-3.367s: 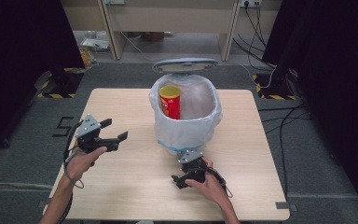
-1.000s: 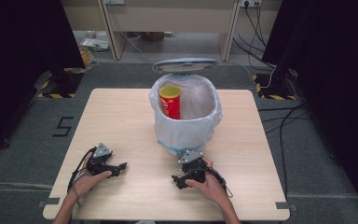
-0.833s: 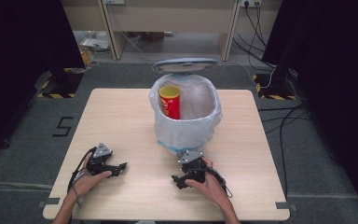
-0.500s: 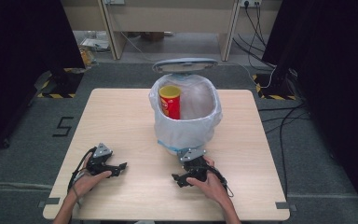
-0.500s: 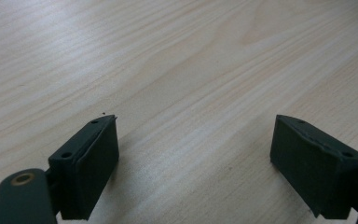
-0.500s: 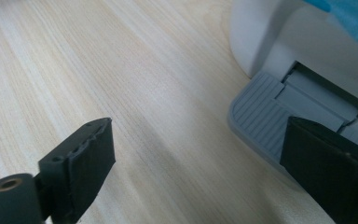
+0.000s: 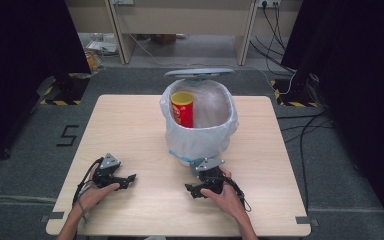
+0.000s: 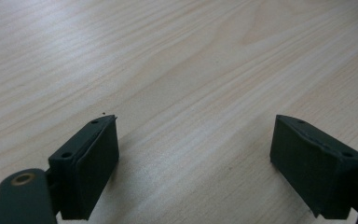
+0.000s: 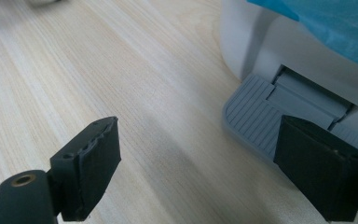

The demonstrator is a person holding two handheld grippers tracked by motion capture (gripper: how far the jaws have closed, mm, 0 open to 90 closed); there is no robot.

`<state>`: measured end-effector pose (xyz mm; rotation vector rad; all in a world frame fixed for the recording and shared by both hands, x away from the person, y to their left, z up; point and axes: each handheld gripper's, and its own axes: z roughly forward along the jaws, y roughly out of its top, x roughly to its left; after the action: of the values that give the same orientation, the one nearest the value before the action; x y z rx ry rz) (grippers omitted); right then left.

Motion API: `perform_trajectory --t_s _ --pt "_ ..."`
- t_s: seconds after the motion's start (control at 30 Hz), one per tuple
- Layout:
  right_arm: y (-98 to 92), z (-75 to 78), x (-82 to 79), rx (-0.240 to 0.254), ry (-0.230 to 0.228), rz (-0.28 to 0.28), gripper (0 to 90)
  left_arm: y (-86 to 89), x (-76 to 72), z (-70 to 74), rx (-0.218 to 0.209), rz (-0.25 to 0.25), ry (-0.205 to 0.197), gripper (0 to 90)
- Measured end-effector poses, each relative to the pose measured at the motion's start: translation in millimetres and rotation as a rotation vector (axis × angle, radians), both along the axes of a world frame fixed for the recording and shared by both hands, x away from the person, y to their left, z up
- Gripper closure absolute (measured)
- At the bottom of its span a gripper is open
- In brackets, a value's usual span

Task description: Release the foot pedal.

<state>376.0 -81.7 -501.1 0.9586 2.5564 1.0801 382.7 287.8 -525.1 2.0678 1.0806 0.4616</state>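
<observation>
Lined pedal bin [image 7: 200, 130] on pale wood table [image 7: 130, 125], grey carpet floor [image 7: 25, 165], both tongs spread wide, empty.

Both hands rest low, left gripper [image 7: 130, 178] and right gripper [image 7: 189, 188] jaws spread wide.

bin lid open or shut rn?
Open. The grey lid stands raised behind the white pedal bin, and the high view looks straight into its clear bag liner at the upright red-and-yellow snack can.

table [image 7: 130, 125] | bin [image 7: 200, 145] | red can [image 7: 182, 109] inside bin
</observation>
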Motion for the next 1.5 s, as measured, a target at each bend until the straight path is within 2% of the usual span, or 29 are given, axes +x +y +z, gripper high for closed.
perform_trajectory --t_s 0.33,0.47,0.53,0.63,0.67,0.73,0.83,1.07,1.33,1.5 --pt "-2.8 1.3 0.3 0.026 0.000 -0.004 15.3 0.1 0.0 0.0 -0.001 0.000 0.000 14.7" --pt "-3.0 2.8 -0.6 0.025 -0.017 -0.006 15.4 0.1 0.0 0.0 -0.001 0.000 0.000 14.7" --pt "-4.6 5.3 -1.9 0.036 -0.019 -0.014 15.3 0.1 0.0 0.0 -0.001 0.000 0.000 14.7" --pt "-8.9 11.3 -4.3 0.078 -0.029 -0.024 15.4 0.1 0.0 0.0 0.000 0.000 0.000 14.7" --pt "-11.2 14.2 -5.4 0.082 -0.019 -0.028 15.3 0.1 0.0 0.0 0.000 0.001 0.000 14.8" --pt "-14.6 18.2 -7.2 0.084 -0.033 -0.035 15.3 0.1 0.0 0.0 0.000 0.000 0.000 14.7" --pt "-22.0 26.3 -11.1 0.105 -0.052 -0.045 15.3 0.1 0.0 0.0 -0.001 0.000 0.000 14.7" --pt "-45.8 38.0 -22.0 0.113 -0.092 -0.095 15.4 0.1 0.0 0.0 0.000 0.001 0.000 14.7" --pt "-84.4 43.0 -26.2 0.121 -0.120 -0.206 15.4 0.1 0.0 0.0 0.000 0.001 0.000 14.7" --pt "-101.4 42.2 -26.9 0.118 -0.127 -0.249 15.4 0.1 0.0 0.0 0.000 0.001 0.000 14.7"
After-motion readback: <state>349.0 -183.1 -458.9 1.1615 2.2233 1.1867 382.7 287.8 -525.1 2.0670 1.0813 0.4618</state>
